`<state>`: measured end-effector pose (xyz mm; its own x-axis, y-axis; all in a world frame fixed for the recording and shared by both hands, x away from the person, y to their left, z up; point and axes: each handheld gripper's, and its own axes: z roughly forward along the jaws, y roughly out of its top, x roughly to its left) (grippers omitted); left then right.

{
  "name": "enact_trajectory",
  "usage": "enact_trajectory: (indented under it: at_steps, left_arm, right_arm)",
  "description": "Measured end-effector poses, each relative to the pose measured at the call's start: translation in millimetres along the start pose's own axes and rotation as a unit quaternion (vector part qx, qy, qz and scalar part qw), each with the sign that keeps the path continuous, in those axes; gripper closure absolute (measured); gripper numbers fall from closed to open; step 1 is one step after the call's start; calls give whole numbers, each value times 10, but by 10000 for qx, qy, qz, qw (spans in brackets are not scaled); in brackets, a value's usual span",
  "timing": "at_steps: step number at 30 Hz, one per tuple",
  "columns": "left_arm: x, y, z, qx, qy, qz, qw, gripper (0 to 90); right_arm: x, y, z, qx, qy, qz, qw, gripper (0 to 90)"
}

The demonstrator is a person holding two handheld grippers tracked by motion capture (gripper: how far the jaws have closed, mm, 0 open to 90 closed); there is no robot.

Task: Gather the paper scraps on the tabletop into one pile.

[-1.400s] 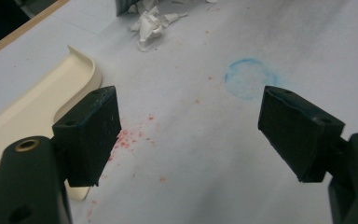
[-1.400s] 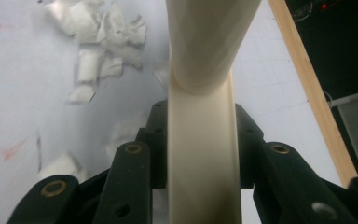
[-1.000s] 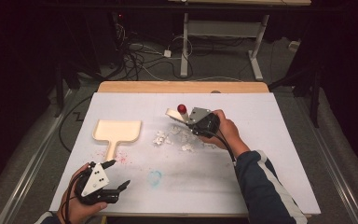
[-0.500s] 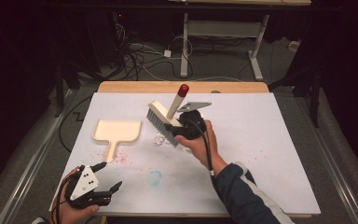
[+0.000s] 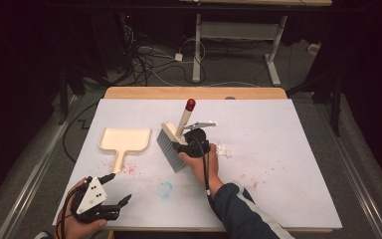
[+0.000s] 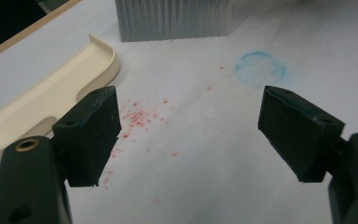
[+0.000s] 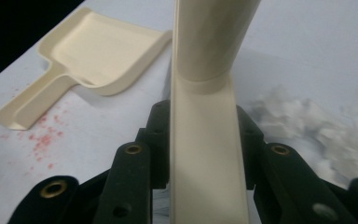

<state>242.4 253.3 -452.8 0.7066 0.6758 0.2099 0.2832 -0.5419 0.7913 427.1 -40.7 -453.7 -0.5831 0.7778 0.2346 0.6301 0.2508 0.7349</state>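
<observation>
Right now the right tool (image 5: 183, 146) is pinching the brush (image 5: 173, 144) by its handle, so the gray bristles point down at the counter (image 5: 288, 149) and can sweep. The brush sits between the pan (image 5: 123, 140) on its left and the white crumbs (image 5: 222, 150) on its right, probably to push them toward the pan. The left tool (image 5: 122, 204) waits near the front edge, spread apart and holding nothing.

Brush (image 7: 205, 140) bristles hidden behind handle, its top cut off.
</observation>
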Motion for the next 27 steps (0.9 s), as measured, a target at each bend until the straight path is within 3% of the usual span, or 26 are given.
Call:
enact_trajectory:
  at_steps: [7,15,16,20,27]
  left_arm:
    - [-18,6,16,23,-33,17,10000,201]
    - [-39,21,35,62,-60,62,9999,201]
    - [-45,25,40,58,-64,65,9999,201]
    - [-63,53,71,86,-75,114,9999,201]
    - [-77,70,107,144,-96,206,9996,201]
  right_arm:
    - [-249,-84,-159,-108,-324,318,9989,674]
    - [-557,-207,-573,-255,-860,505,9947,675]
    - [-592,-221,-627,-282,-834,603,9943,675]
    - [-672,-240,-838,-472,-692,606,9946,678]
    - [-707,-193,-1209,-820,-396,311,9954,677]
